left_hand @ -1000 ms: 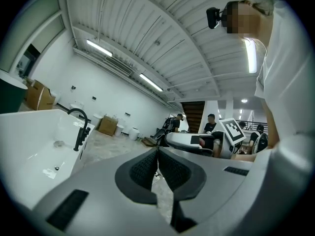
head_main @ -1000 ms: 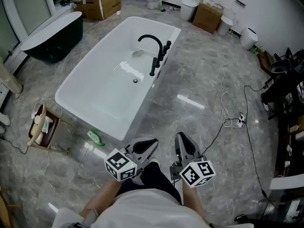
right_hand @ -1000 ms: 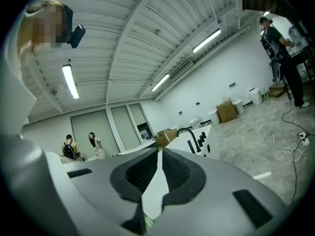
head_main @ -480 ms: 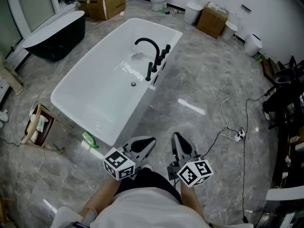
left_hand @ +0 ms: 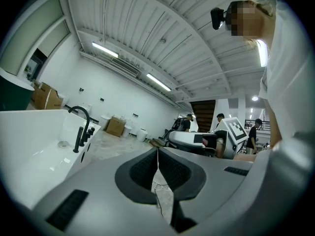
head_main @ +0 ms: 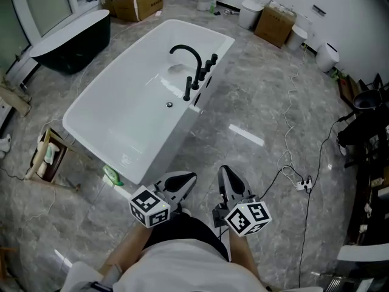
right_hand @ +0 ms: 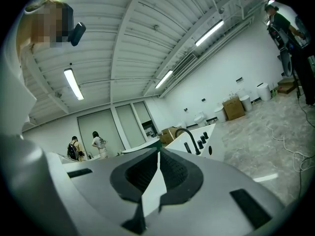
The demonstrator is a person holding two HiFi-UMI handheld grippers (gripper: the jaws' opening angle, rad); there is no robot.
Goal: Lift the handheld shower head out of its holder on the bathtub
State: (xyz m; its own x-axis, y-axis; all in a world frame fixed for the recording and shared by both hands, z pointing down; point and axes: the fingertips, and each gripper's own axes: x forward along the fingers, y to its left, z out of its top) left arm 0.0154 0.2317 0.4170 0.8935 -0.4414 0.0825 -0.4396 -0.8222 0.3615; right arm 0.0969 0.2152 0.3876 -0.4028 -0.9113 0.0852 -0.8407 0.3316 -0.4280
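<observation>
Shower head (head_main: 188, 89) upright on bathtub (head_main: 109, 135) rim, well ahead; left hand-held gripper (head_main: 189, 177) slightly nearer than right hand-held gripper (head_main: 225, 171); both clenched, empty.

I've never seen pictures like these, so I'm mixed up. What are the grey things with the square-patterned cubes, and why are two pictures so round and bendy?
There's no robot here. A person holds a grabbing tool in each hand: the left gripper and the right gripper. Each has two jaws and a cube with square marks. One picture comes from a camera on the person's head, looking down. The two round ones come from cameras riding on the grippers, looking along their jaws. Both grippers are shut and hold nothing. Ahead on the floor stands a white bathtub with a black tap on its edge. A dark tub and a box are farther off.
</observation>
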